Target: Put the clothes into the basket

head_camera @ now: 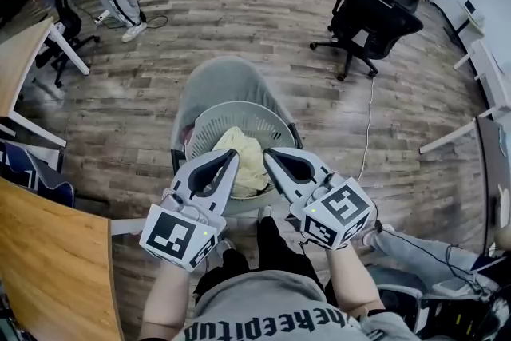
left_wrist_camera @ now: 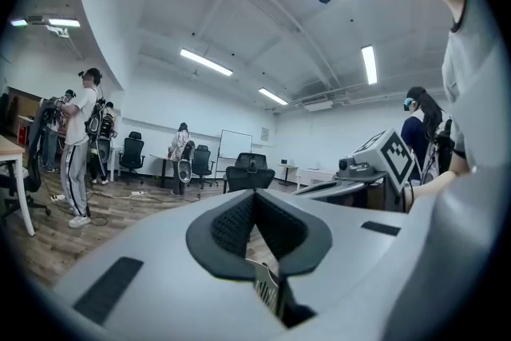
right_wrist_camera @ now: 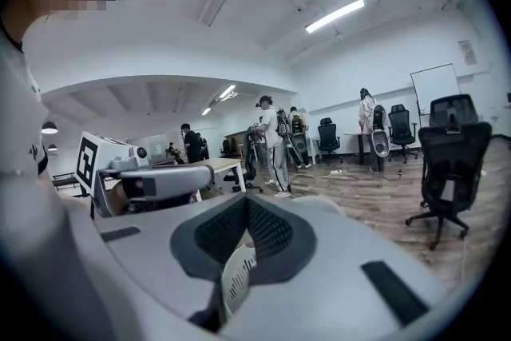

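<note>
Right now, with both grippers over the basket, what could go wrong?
The basket seems perched on a grey seat, so a knock could tip it off. The yellow garment sits heaped toward the near rim and could slide out. The left gripper and right gripper, both with jaws shut and empty, hang close together and might collide.

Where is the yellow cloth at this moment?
In the head view, the yellow cloth lies inside the white basket at the centre, just beyond the left gripper and right gripper.
</note>
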{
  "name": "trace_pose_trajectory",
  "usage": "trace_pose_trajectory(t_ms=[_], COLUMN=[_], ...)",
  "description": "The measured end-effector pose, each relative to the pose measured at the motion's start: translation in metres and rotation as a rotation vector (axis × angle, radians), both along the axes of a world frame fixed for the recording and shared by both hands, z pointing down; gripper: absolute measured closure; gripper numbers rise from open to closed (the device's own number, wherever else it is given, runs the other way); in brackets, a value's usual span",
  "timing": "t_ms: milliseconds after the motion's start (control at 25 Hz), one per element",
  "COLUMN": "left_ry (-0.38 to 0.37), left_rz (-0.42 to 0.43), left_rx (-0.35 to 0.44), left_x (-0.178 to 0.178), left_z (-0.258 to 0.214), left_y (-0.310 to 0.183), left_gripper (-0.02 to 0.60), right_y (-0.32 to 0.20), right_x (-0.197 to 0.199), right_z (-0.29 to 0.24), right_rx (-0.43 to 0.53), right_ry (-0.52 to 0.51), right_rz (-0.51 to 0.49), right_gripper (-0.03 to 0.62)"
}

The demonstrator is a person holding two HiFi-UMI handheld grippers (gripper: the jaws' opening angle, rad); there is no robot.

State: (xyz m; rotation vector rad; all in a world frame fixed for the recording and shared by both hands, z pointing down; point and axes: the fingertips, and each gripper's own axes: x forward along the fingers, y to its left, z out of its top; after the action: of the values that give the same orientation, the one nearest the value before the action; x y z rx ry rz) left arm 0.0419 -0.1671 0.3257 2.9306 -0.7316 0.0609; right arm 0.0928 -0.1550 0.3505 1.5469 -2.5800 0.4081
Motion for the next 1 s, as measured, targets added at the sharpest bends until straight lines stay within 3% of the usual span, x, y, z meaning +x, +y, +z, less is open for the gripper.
trace_pose_trajectory(t_ms=[560,1000], left_ry=[-0.002,-0.001], left_rz=[0.078,0.079], left_rx=[0.048,0.062], left_x=[-0.008,-0.029], left_z=[-0.015,-0.018], left_y=[0.036,0.051], left_gripper=[0.568,0.568], right_y=[0.044,0.058], right_x=[-0.019,-0.042], right_z=[-0.050,-0.054], right_rx=[0.147,0.174], right_ry=[-0.003,0.016], right_rz=[0.066,0.072], right_gripper=[0.585,0.585])
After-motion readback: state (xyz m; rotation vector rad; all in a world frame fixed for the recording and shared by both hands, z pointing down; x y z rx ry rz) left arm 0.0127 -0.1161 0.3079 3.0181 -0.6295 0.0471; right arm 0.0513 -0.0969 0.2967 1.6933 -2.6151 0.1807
